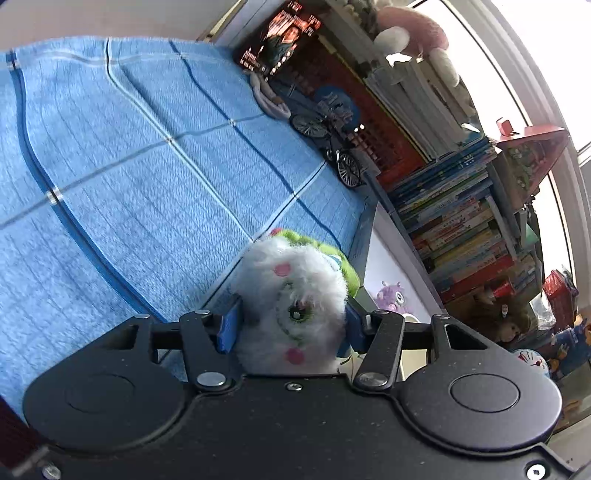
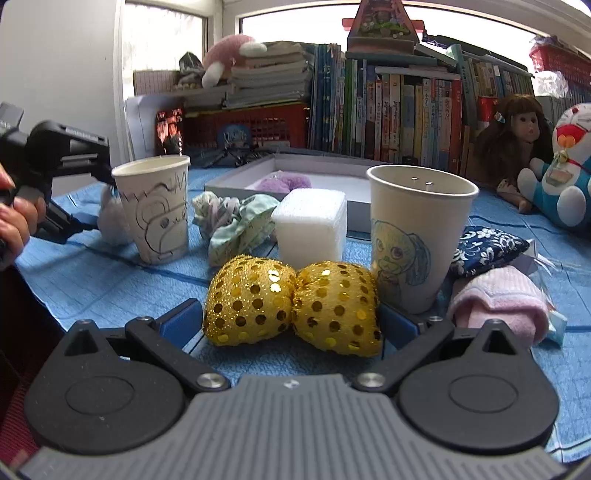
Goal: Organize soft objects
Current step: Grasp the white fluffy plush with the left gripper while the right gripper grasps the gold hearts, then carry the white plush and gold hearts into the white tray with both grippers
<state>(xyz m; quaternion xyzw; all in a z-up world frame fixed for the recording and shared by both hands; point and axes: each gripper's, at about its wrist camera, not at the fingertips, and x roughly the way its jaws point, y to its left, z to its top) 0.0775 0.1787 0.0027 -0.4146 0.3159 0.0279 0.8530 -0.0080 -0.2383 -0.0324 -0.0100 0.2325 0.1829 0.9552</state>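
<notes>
left gripper (image 1: 291, 325) pads squeezed onto white fluffy plush (image 1: 291, 295), on blue cloth just short of white tray (image 1: 391, 258). pickup step imo; next lift, carry into tray. right gripper (image 2: 291, 321) jaws apart around gold sequin cushion (image 2: 291, 302), nearer than tray, not gripping.

- Daylit throughout; windows (image 2: 325, 22) blown out to white, backlighting shelf items.
- Strong fisheye bending at the edges; dark corners.
- Slight motion blur, left wrist view.
- Soft shadows on blue cloth (image 1: 110, 147).
</notes>
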